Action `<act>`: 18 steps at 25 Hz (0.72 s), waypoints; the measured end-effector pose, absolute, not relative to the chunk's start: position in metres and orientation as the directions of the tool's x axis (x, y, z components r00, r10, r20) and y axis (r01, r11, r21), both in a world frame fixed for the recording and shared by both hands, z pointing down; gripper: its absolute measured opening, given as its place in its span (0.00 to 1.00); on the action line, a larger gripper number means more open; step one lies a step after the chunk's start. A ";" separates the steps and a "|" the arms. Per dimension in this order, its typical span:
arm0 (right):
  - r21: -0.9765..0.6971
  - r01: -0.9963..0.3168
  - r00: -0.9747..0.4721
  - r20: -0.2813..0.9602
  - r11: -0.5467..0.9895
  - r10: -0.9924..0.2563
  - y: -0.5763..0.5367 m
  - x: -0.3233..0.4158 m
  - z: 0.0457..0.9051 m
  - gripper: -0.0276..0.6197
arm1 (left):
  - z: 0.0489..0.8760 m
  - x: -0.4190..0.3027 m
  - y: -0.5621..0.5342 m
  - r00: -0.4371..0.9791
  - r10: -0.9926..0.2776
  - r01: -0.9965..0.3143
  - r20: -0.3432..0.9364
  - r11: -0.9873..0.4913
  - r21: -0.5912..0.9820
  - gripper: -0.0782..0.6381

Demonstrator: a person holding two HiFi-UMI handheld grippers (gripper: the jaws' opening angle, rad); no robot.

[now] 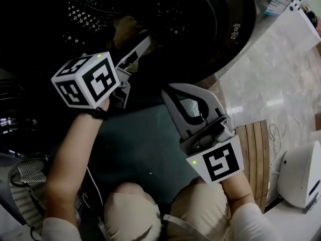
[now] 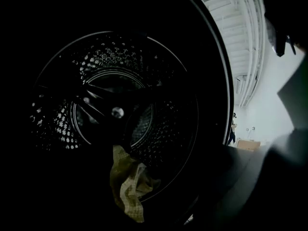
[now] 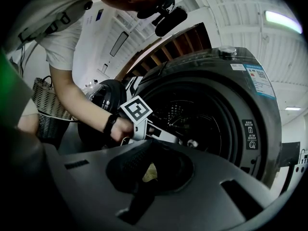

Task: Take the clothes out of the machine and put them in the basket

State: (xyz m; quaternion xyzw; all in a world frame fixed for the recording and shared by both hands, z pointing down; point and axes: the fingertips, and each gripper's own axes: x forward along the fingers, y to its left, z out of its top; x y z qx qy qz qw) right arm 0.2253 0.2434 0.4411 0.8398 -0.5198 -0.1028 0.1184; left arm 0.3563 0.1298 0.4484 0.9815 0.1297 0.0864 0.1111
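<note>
The washing machine's dark perforated drum (image 1: 85,9) fills the top of the head view. A yellowish checked cloth (image 2: 127,186) hangs across the drum's lower lip. My left gripper (image 1: 145,40) reaches into the opening with its fingers close together at that cloth (image 1: 126,30); in the left gripper view its jaws are lost in the dark. My right gripper (image 1: 168,91) waits outside below the opening, its curved fingers meeting at the tips (image 3: 150,140) with nothing between them. Through their loop I see a scrap of the cloth (image 3: 150,173). A woven basket (image 1: 22,185) stands at lower left.
The machine's round door (image 3: 103,97) stands open at the left, with the basket (image 3: 45,105) beyond it. A white appliance (image 1: 301,174) and loose cables (image 1: 276,134) lie on the floor to the right. The person's knees (image 1: 130,210) are below the grippers.
</note>
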 end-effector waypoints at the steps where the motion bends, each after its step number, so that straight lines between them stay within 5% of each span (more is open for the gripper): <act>1: 0.303 -0.849 0.440 -0.048 -0.433 -0.897 0.245 0.225 0.441 0.06 | 0.450 0.365 0.129 0.948 0.275 0.234 0.160 -0.944 0.233 0.84; 11: 0.282 -0.850 0.445 -0.069 -0.445 -0.893 0.256 0.222 0.433 0.06 | 0.488 0.425 0.115 0.900 0.197 0.220 0.388 -0.975 -0.015 0.84; 18: 0.280 -0.842 0.462 -0.065 -0.461 -0.884 0.263 0.223 0.433 0.06 | 0.524 0.444 0.121 0.810 0.173 0.389 0.560 -0.873 -0.293 0.84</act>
